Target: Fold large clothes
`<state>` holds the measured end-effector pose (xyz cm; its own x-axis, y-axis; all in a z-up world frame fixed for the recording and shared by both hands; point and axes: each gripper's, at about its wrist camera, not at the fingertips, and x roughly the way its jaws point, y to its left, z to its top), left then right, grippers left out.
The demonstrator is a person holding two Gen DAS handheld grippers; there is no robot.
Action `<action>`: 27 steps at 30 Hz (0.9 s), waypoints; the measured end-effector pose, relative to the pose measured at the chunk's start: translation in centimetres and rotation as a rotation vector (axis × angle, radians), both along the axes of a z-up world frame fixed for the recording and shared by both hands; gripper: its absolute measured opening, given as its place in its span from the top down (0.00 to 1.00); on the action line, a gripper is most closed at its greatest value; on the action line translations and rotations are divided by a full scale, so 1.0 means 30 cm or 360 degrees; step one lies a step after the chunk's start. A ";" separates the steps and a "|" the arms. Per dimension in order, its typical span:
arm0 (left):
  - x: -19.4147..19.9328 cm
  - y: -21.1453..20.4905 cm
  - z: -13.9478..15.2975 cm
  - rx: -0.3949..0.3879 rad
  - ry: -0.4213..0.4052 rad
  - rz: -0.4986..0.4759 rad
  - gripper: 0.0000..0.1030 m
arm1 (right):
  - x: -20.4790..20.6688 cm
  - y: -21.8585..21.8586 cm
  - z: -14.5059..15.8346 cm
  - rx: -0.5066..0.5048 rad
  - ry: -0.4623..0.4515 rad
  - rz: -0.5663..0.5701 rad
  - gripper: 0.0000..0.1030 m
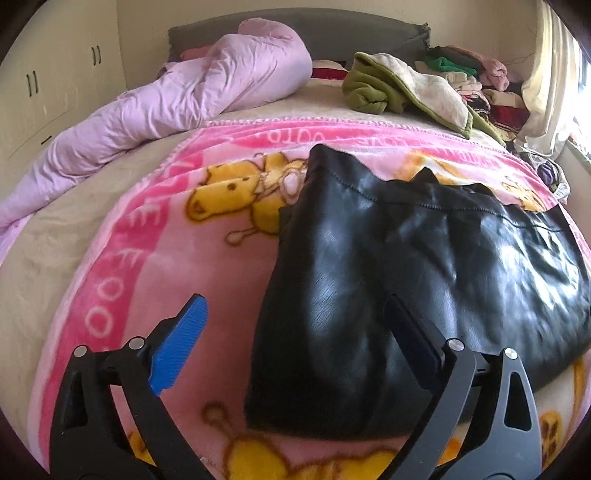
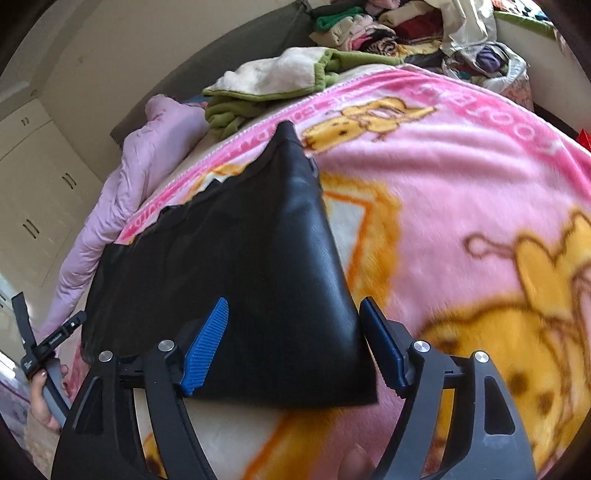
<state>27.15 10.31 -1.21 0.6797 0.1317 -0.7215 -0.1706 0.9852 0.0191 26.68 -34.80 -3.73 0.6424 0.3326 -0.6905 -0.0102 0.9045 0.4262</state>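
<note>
A black, glossy leather-like garment (image 1: pixel 399 266) lies folded on a pink cartoon-print blanket (image 1: pixel 147 258) spread over the bed (image 1: pixel 55 251). In the left wrist view the left claw (image 1: pixel 295 332) stands wide, its blue-padded fingers (image 1: pixel 181 343) apart: one over bare blanket to the left of the garment, the other over the garment's near part, with the garment's near left corner lying between them and no pad pressing on it. In the right wrist view the right claw (image 2: pixel 295 343) is also spread, its ribbed blue pads (image 2: pixel 207 350) either side of the garment's near right corner, which sits flat on the blanket and is not pinched. At the lower left edge of that view a hand (image 2: pixel 44 398) grips the handle of the other tool. The garment's far edge shows a stitched hem and an uneven dark lining peeking out. Beyond the blanket, a crumpled lilac duvet (image 1: pixel 177 96) lies along the left side of the bed, a green and cream fleece garment (image 1: pixel 399 92) sits near the headboard (image 1: pixel 332 33), and a heap of mixed clothes (image 1: pixel 476 85) is piled in the far right corner beside a curtain (image 1: pixel 550 81). Cream wardrobe doors (image 1: pixel 48 85) stand to the left.
</note>
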 end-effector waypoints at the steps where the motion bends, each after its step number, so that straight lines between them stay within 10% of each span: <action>1: -0.004 0.004 -0.007 0.0000 0.0009 0.0005 0.12 | -0.002 -0.004 -0.009 0.0023 0.0030 0.0004 0.36; 5: -0.007 0.022 -0.062 -0.0043 0.0082 0.0018 0.14 | -0.017 -0.019 -0.029 0.0026 0.0054 -0.0007 0.62; 11: -0.020 0.014 -0.110 -0.0180 0.0125 -0.0055 0.44 | -0.057 -0.026 -0.028 0.0028 0.0034 -0.0017 0.79; 21: -0.072 0.000 -0.038 -0.0108 0.0067 -0.0056 0.55 | -0.090 -0.007 0.015 -0.0110 0.0008 -0.0042 0.72; 27: -0.126 0.006 0.022 -0.0065 0.0003 -0.0042 0.42 | -0.138 0.025 0.058 -0.0219 -0.0070 -0.0035 0.47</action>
